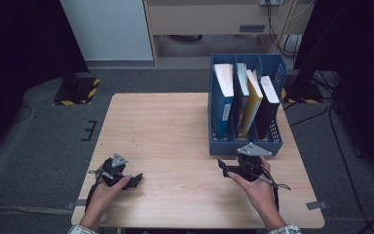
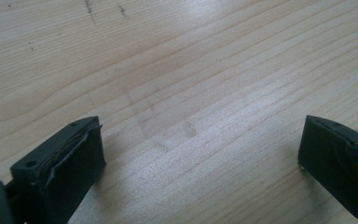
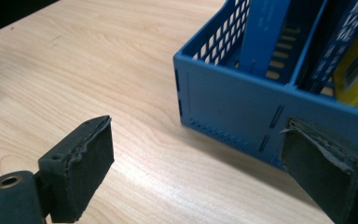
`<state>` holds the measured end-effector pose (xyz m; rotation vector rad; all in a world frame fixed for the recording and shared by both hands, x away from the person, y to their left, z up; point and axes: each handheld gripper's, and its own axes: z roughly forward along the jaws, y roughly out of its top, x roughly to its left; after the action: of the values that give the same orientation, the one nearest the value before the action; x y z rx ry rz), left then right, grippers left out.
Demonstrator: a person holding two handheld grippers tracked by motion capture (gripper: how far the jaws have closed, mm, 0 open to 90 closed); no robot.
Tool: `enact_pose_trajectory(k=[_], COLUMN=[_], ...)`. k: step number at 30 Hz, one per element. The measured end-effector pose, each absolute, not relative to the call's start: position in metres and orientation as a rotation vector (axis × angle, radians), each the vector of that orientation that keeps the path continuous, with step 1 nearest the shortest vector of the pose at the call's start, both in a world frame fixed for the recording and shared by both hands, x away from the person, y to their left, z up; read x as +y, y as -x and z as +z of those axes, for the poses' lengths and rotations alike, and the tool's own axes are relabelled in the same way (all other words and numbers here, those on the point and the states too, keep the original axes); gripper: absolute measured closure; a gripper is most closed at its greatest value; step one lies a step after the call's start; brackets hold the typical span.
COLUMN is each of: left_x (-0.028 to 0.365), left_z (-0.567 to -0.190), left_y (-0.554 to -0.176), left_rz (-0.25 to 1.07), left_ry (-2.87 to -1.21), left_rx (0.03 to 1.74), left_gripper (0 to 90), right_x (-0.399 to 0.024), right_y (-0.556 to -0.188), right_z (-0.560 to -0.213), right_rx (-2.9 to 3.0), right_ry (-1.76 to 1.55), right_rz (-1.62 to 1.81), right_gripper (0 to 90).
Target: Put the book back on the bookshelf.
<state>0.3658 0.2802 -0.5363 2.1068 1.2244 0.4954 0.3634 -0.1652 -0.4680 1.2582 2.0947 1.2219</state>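
At about seven o'clock on the table (image 1: 175, 126), the left gripper (image 1: 135, 180) rests low over bare wood in the person's left hand (image 1: 108, 190). In the left gripper view its jaws stand wide apart with nothing but wood grain between them.

At about five o'clock, the right gripper (image 1: 222, 165) sits in the right hand (image 1: 253, 183), just in front of the blue file rack (image 1: 246, 146). Its jaws are also spread wide and empty; in the right gripper view the rack's near corner (image 3: 223, 112) lies just beyond them, apart from both pads.

The rack stands at about two o'clock on the table. It has three compartments, and four books stand upright in it: a blue book (image 1: 222, 100) in the left compartment, a dark-spined book (image 1: 242, 95) and a yellow book (image 1: 253, 102) sharing the middle one, and a black book (image 1: 269, 109) in the right one.

The step in hand looks like an approach with the right gripper toward the rack, with no grip taken yet; whether a book or the rack itself is the target cannot be told. The next move would call for raising the open jaws to the top edge of a book, lining them up across its spine, then closing, while the left gripper waits or steadies the rack.

Counted: two grippers, one rack, three compartments, four books.
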Motion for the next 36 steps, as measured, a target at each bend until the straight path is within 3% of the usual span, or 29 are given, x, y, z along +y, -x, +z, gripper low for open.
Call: enact_pose_trajectory(k=[24,36], left_x=[0.28,0.28], left_z=[-0.536,-0.536], left_y=[-0.366,-0.366], left_rz=[0.495,0.494], left_ry=[-2.105,-2.107], left_rx=[1.225,1.223], left_gripper=[0.0,0.0], right_x=[-0.123,-0.093], right_y=[-0.363,-0.387], right_z=[-0.508,-0.528], right_rx=[2.317,2.347], right_ry=[-1.167,-1.261], right_rz=[1.113,1.028], right_gripper=[6.5,7.8])
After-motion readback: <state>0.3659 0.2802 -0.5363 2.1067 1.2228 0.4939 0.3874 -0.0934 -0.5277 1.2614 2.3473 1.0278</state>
